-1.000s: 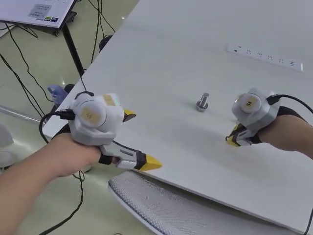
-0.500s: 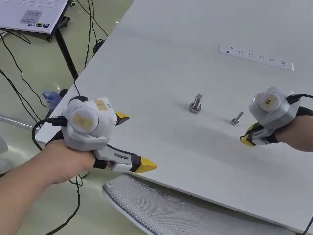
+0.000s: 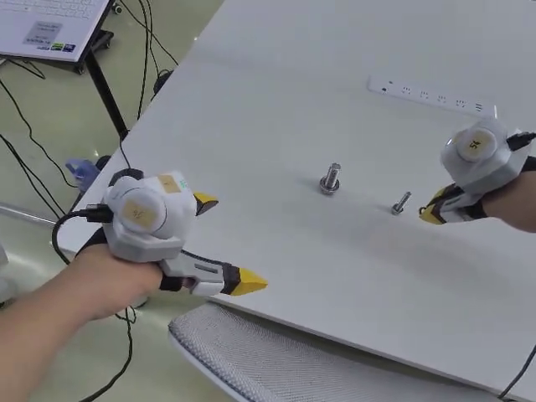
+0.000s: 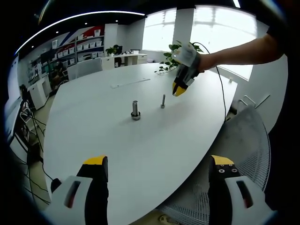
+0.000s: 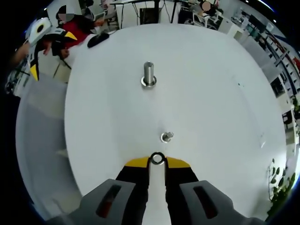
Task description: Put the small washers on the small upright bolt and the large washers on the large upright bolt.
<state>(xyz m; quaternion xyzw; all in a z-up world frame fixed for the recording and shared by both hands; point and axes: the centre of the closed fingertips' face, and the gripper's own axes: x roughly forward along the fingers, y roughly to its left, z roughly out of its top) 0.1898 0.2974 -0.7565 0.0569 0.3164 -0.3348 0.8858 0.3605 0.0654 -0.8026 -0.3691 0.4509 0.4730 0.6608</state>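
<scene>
Shows a white worktop viewed from its near edge, with a grey mesh chair seat just outside that edge. Carries a white power strip lying flat near the far edge. Places the left gripper over the near left corner, jaws spread wide, well apart from both bolts. Places the right gripper over the right side of the worktop, jaws together and clamped on a washer at their yellow tips. Stands the large bolt upright near the middle of the worktop. Stands the small bolt upright to the right of it, between the large bolt and the right gripper, just ahead of the held washer in the right gripper view.
</scene>
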